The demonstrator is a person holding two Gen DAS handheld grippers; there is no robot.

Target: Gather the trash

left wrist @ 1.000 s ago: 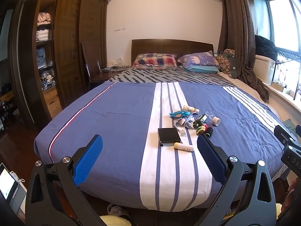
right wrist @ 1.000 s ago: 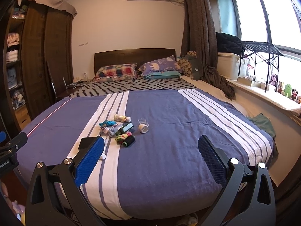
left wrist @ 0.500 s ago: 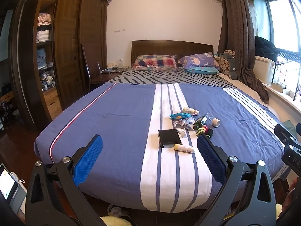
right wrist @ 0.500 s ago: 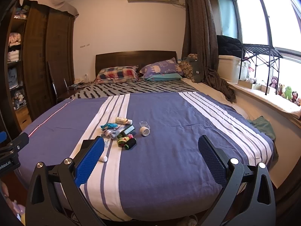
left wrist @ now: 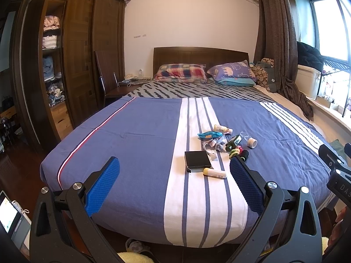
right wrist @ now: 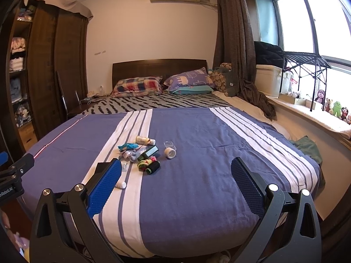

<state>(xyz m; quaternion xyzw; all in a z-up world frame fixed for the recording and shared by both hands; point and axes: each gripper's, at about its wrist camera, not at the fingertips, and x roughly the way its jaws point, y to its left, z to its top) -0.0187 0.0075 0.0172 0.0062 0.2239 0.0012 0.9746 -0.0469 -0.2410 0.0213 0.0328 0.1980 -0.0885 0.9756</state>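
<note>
A heap of small items lies on the blue striped bed [left wrist: 136, 144]: a black box [left wrist: 197, 159], a white and yellow tube [left wrist: 215, 172], a blue wrapper [left wrist: 209, 134], a small bottle [left wrist: 221, 128], a tape roll [left wrist: 251, 142] and a dark spool [right wrist: 153, 167]. The heap also shows in the right wrist view, with the wrapper [right wrist: 128, 146] and tape roll [right wrist: 170, 152]. My left gripper [left wrist: 174, 183] is open and empty, short of the bed's foot. My right gripper [right wrist: 175, 184] is open and empty, to the right of the heap.
A dark wardrobe [left wrist: 65, 65] stands left of the bed. Pillows [left wrist: 182, 72] lie by the headboard. A window ledge [right wrist: 307, 111] with boxes and soft toys runs along the right. A green cloth [right wrist: 307, 146] lies at the bed's right edge. Slippers [left wrist: 136, 246] sit under the bed's foot.
Both grippers have drifted slightly; the heap sits a little lower and nearer in the right wrist view. Both stay open and empty.
</note>
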